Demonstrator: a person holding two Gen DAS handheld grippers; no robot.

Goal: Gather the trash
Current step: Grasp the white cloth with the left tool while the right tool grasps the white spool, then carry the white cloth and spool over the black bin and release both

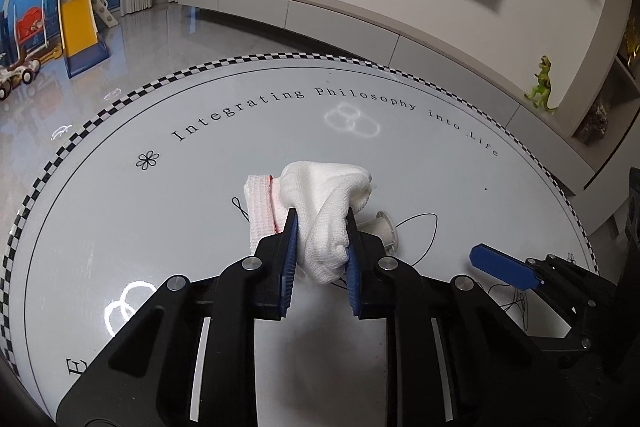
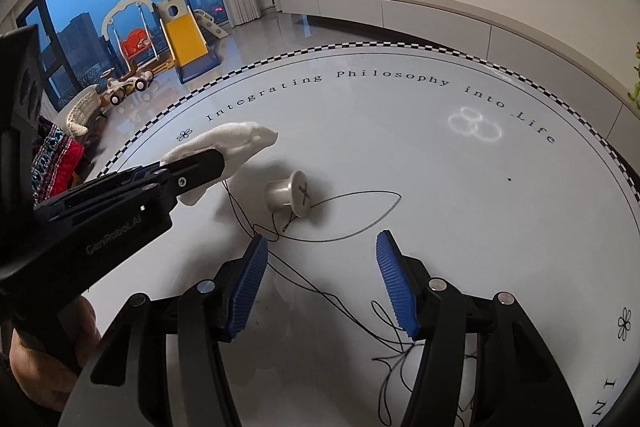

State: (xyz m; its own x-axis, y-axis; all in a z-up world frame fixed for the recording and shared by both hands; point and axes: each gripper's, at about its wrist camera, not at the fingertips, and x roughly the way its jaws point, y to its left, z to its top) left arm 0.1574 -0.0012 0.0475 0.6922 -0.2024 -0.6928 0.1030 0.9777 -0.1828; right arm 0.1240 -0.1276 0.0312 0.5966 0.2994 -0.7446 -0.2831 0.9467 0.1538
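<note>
Spool and its loose black thread lie on the table just ahead of the open right gripper, nearer it than the left gripper, which is clamped on a white cloth.

A crumpled white knitted sock with a pink-edged cuff was pinched in the middle between two blue pads, its bunched toe end sticking out past them just above the round white table and its cuff drooping to the left. Just beside it, to the right, an empty white plastic thread spool lay tipped on its side, its flat flange facing outward. A long loose black thread ran from the spool in a wide loop across the tabletop and trailed off in tangled curls nearer the table's edge.
</note>
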